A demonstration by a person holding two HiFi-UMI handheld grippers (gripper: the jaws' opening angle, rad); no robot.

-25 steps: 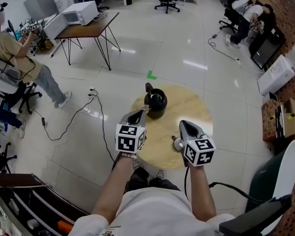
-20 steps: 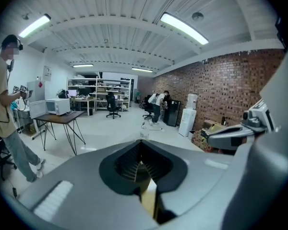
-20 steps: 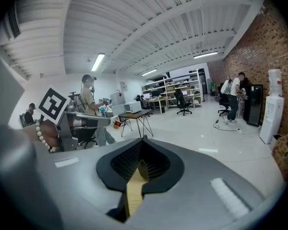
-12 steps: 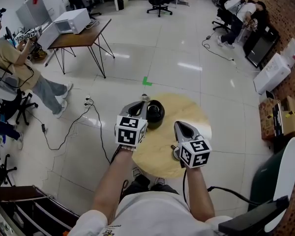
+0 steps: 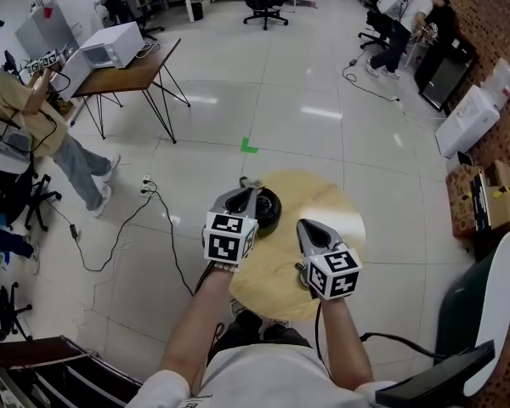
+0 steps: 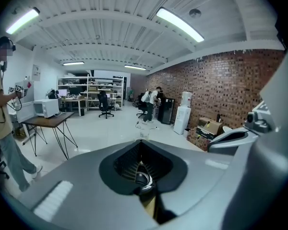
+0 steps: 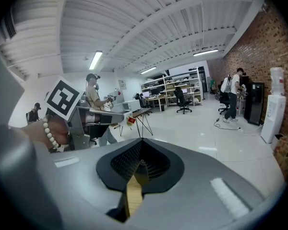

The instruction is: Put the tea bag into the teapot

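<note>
- Your left gripper (image 5: 246,187) is clamped shut on the tea bag (image 7: 129,120), which is pinched right at the jaw tips.
- In the right gripper view the tea bag shows as a small red-and-white piece poking out past those tips, in line with the jaws. It is too small to tell its long axis or whether any part hangs below.
- In the head view the left jaws point away from you, and their tips sit over the far left edge of the teapot (image 5: 268,209).
- The teapot is black and stands upright on the round wooden table (image 5: 331,219), on its left half. Your left gripper covers part of it, so you cannot see which way its spout points.
- Your right gripper (image 5: 304,224) has its jaws pressed together with nothing between them. It hovers over the middle of the table, to the right of the teapot and apart from it.
- A small round piece (image 5: 300,267) lies on the table just beside your right gripper, partly hidden by it.
</note>
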